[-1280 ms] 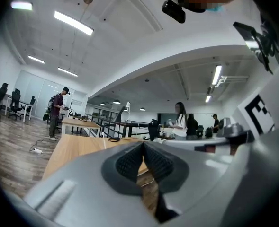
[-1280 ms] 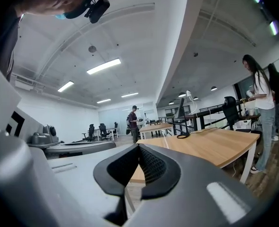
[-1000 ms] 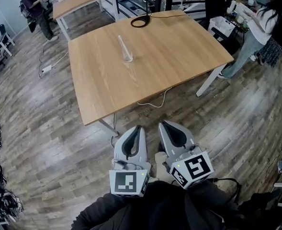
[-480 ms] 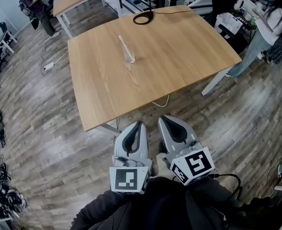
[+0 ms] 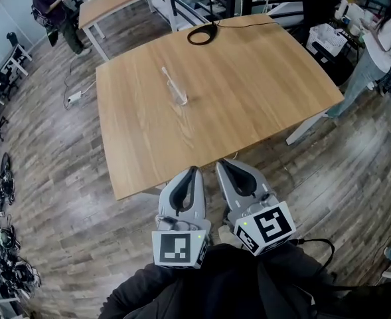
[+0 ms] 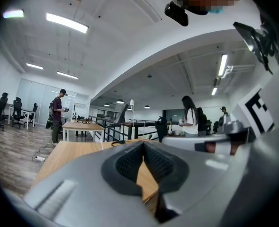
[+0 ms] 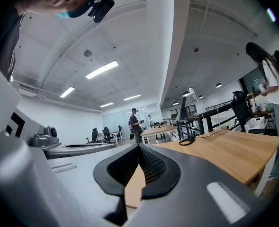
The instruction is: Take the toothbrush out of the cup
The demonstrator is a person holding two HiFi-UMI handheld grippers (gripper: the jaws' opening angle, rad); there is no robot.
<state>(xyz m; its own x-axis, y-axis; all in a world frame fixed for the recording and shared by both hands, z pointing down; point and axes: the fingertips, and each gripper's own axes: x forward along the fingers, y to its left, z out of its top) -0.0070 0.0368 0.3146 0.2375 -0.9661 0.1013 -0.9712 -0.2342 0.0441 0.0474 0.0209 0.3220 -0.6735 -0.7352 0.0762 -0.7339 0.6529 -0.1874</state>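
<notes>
Smooth wooden table (image 5: 248,85), clear cylindrical cup (image 5: 178,94)

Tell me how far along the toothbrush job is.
Done: nothing yet. The white toothbrush sits in the clear cup in the middle of the light wooden table.
In hand: nothing. The left gripper and right gripper are shut and empty by the table's near edge, well short of the cup.
Left: reach the cup, grip the toothbrush, lift it out.
</notes>
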